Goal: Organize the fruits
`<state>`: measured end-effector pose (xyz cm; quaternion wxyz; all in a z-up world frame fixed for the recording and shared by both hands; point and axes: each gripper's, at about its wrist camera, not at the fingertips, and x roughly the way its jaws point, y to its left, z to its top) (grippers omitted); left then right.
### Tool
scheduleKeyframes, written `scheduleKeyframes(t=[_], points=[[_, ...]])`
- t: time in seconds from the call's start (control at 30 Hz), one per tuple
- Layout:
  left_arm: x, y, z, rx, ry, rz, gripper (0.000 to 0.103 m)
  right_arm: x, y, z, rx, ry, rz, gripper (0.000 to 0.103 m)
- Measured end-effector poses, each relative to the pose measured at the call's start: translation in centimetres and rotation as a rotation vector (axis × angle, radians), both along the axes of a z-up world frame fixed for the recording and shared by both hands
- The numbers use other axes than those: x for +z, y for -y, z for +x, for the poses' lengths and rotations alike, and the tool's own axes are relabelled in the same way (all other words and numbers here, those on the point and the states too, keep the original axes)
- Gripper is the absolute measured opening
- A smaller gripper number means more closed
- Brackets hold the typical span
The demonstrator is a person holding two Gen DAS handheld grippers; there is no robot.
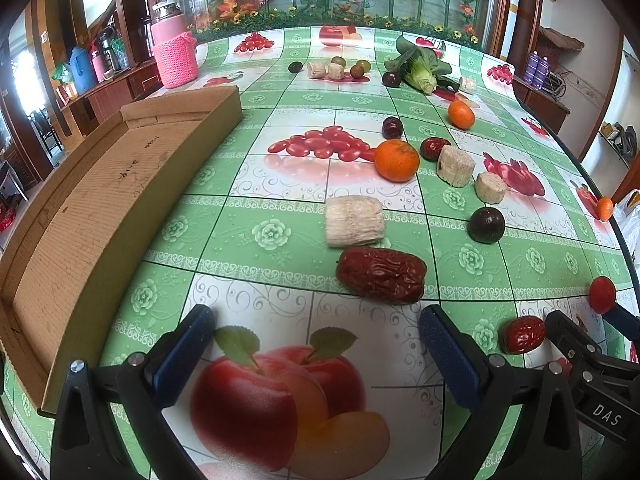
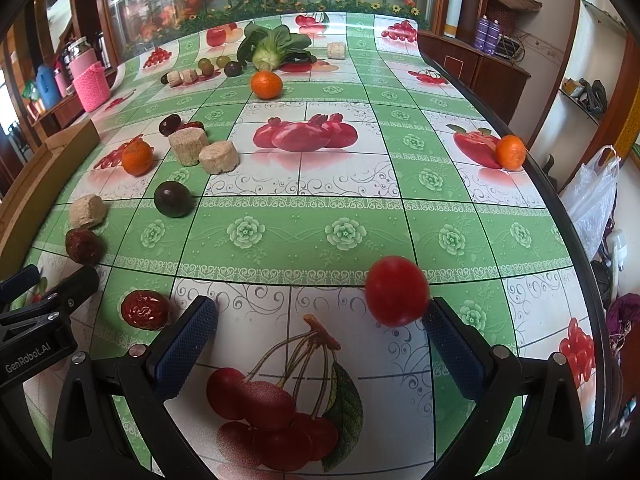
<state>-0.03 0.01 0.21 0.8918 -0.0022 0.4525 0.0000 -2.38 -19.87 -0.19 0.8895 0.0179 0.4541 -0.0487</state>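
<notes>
We see the red date [image 1: 382, 275] lying flat ahead of our left gripper [image 1: 316, 354], long axis crosswise. Both claws spread wide, low over the table [image 2: 460, 184]. Only our right gripper [image 2: 320, 344] shows the tomato [image 2: 397, 291] — seemingly touching its right finger [image 2: 450, 344].

right tool [image 2: 320, 334] jaws wide | cherry tomato [image 2: 397, 290] beside right fingertip [image 2: 436, 316]

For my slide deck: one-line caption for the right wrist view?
Open right gripper beside a small red tomato on the fruit-print tablecloth.
</notes>
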Motion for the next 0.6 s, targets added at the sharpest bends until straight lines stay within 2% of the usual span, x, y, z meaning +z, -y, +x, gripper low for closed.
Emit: scheduleKeyframes(t=[0.43,0.6], points=[[0.0,0.02,-0.01,0.0,0.0,0.0,0.103,-0.09,0.02,0.1,0.0,-0.002,0.0,0.103],[-0.08,-0.2,-0.05,-0.016,-0.013,-0.002,0.103,0.05,0.01,0.4,0.001,-0.031,0.005,0.103]])
